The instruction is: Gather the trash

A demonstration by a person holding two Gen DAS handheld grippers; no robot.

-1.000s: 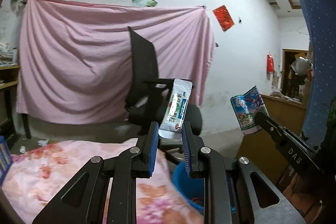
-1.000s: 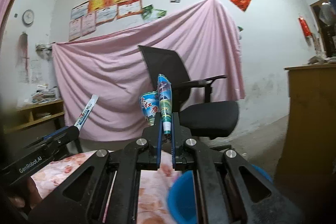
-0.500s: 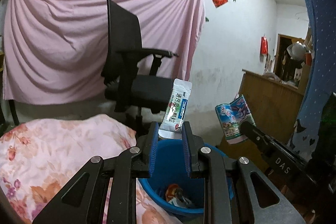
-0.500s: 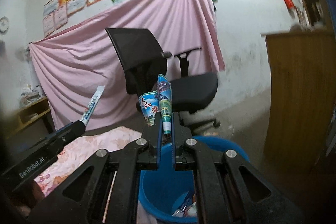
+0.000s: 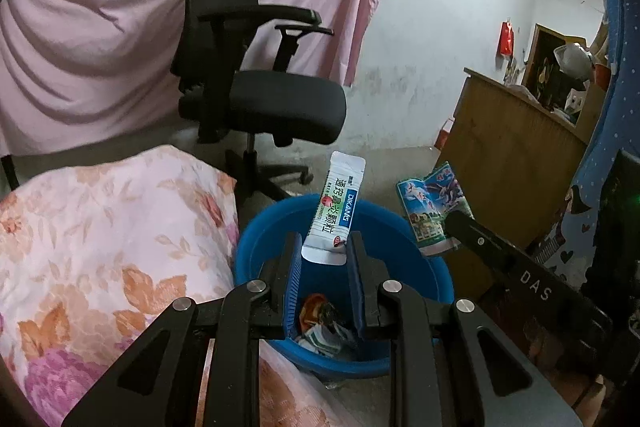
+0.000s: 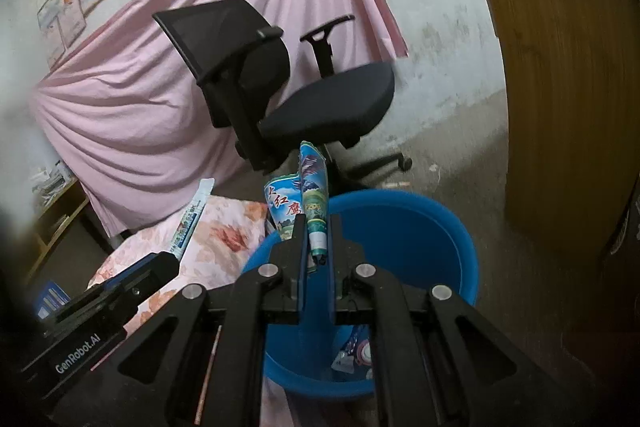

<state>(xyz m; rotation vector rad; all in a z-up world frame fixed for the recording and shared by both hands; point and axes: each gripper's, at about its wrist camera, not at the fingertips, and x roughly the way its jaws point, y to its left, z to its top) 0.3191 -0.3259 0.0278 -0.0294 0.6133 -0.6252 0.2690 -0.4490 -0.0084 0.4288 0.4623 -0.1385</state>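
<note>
The left hand-held gripper (image 5: 322, 261) is clamped on the bottom edge of a white sachet (image 5: 335, 214), which stands up from between its blue pads. The right hand-held gripper (image 6: 318, 241) pinches a folded blue printed wrapper (image 6: 312, 195), also upright above its tips. Both pieces hang over the open mouth of a blue bucket (image 5: 400, 223) on the floor, with crumpled wrappers (image 5: 324, 323) lying in its bottom. A floral quilt (image 5: 104, 239) presses against the bucket's left side. Beyond stands a black office chair (image 5: 256, 67), with a wooden cabinet (image 5: 508, 147) to the right and a pink cloth (image 5: 100, 39) across the wall.
</note>
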